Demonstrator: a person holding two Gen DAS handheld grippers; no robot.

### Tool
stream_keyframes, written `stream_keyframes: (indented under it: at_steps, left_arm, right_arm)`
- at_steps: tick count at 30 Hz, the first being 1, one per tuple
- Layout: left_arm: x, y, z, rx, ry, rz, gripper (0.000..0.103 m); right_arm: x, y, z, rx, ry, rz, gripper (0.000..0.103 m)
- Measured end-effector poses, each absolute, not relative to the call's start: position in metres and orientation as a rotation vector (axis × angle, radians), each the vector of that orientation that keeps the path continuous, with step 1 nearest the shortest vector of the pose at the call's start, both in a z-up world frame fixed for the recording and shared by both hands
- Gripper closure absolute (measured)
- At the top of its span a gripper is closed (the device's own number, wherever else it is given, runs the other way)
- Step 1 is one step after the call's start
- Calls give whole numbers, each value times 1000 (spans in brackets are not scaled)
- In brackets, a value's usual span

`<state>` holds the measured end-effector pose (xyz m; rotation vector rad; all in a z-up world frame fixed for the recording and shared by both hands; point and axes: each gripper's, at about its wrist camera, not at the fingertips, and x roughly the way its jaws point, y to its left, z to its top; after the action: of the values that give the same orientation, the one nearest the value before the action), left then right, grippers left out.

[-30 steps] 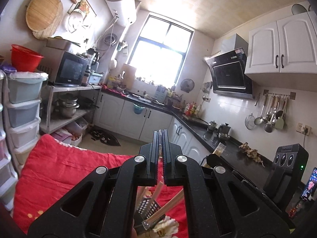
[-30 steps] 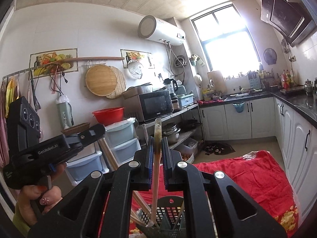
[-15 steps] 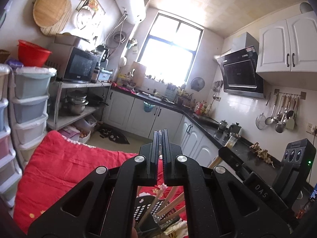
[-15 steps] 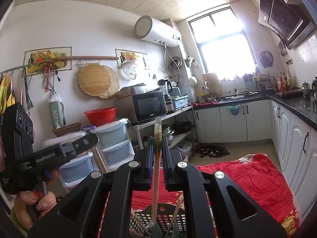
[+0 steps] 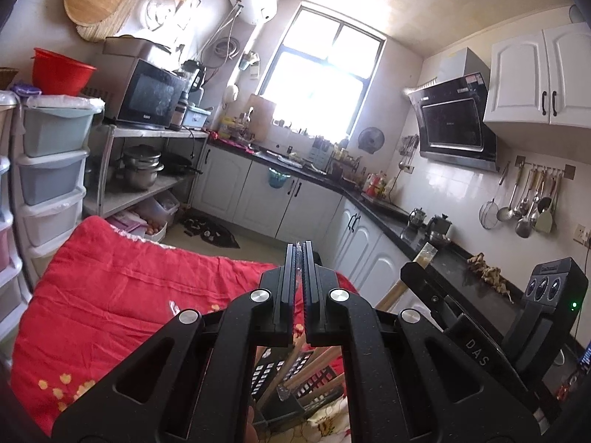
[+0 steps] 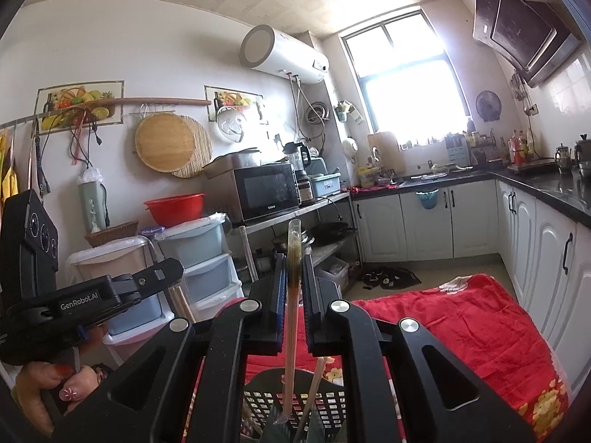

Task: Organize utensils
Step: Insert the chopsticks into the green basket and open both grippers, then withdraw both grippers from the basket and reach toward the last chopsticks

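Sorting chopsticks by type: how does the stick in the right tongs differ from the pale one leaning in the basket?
The clamped stick is translucent with a brown-stained top; the pale stick looks opaque, wooden. The clamped stick stands upright in the right tongs; the pale stick leans free. Both reach into the black basket.

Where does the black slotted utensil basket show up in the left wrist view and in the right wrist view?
Left wrist view: utensil basket at bottom centre, under the shut left gripper.
Right wrist view: basket at bottom centre, under the right gripper, which is shut on a chopstick.
Shared landmark: microwave.
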<state>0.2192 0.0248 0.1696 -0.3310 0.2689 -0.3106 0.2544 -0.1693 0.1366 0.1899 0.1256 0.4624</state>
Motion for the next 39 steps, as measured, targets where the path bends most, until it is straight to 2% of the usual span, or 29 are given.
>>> stream_keyframes:
  at_steps: [29, 31, 33, 39]
  left_arm:
    - [227, 15, 125, -302, 372, -299, 102]
    - [227, 16, 123, -303, 381, -298, 102]
    - [226, 15, 122, -300, 388, -292, 98]
    - [220, 15, 124, -297, 391, -289, 81]
  right_arm:
    - [264, -152, 93, 149, 230, 441, 94]
    - [265, -153, 91, 150, 252, 440, 90]
    - [263, -156, 89, 156, 258, 435, 81]
    - [258, -166, 86, 172, 290, 415, 73]
